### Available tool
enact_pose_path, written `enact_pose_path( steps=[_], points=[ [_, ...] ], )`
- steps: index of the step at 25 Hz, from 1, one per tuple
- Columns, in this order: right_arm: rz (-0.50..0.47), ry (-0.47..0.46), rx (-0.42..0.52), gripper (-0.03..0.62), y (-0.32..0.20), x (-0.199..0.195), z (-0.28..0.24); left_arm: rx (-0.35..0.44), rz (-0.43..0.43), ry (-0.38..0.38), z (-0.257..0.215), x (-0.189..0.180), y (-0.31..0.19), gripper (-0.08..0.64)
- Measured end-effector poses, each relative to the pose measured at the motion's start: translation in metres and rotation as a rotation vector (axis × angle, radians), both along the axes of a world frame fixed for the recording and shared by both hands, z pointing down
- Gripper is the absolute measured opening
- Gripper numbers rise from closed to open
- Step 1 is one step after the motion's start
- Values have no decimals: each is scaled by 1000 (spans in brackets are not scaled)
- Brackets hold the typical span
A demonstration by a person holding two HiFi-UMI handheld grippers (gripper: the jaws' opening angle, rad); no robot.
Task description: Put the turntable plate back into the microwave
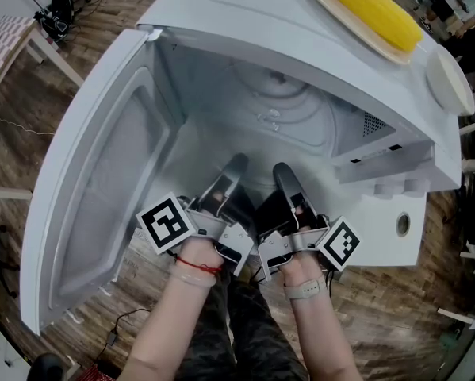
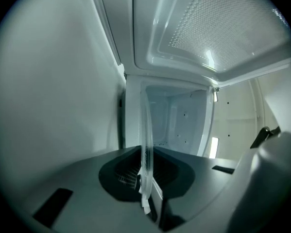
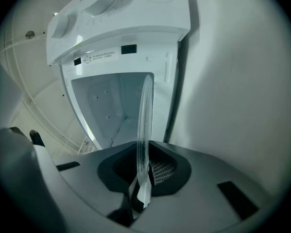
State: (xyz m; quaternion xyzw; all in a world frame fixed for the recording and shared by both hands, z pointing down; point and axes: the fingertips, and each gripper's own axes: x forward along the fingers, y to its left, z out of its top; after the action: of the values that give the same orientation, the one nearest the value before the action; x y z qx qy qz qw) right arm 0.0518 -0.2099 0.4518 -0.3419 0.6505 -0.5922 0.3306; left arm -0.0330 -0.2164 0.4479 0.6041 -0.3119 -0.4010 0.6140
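Far left, microwave door [image 1: 102, 181] swung wide open. In the middle, left gripper [image 1: 235, 165] and right gripper [image 1: 283, 173] side by side at the mouth of the microwave [image 1: 221, 10], jaws of each pinched tight on the near rim of the clear turntable plate [image 1: 281, 105], held reaching into the cavity. Up right on top, yellow corn [image 1: 368, 8] on a tray [image 1: 397, 55], white dish [image 1: 449, 82] near it.

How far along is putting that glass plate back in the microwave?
Done: the door is open and the turntable plate reaches well into the microwave. In hand: the left gripper and right gripper each have jaws shut on its near rim. Left: seat it flat on the floor, which I cannot confirm, then release and withdraw.
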Motion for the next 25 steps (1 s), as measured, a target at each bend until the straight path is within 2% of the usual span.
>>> enact_pose_path(
  steps=[25],
  points=[
    [-4, -39, -18, 44, -19, -1, 2, 9, -1, -15, -1, -4, 1, 35]
  ],
)
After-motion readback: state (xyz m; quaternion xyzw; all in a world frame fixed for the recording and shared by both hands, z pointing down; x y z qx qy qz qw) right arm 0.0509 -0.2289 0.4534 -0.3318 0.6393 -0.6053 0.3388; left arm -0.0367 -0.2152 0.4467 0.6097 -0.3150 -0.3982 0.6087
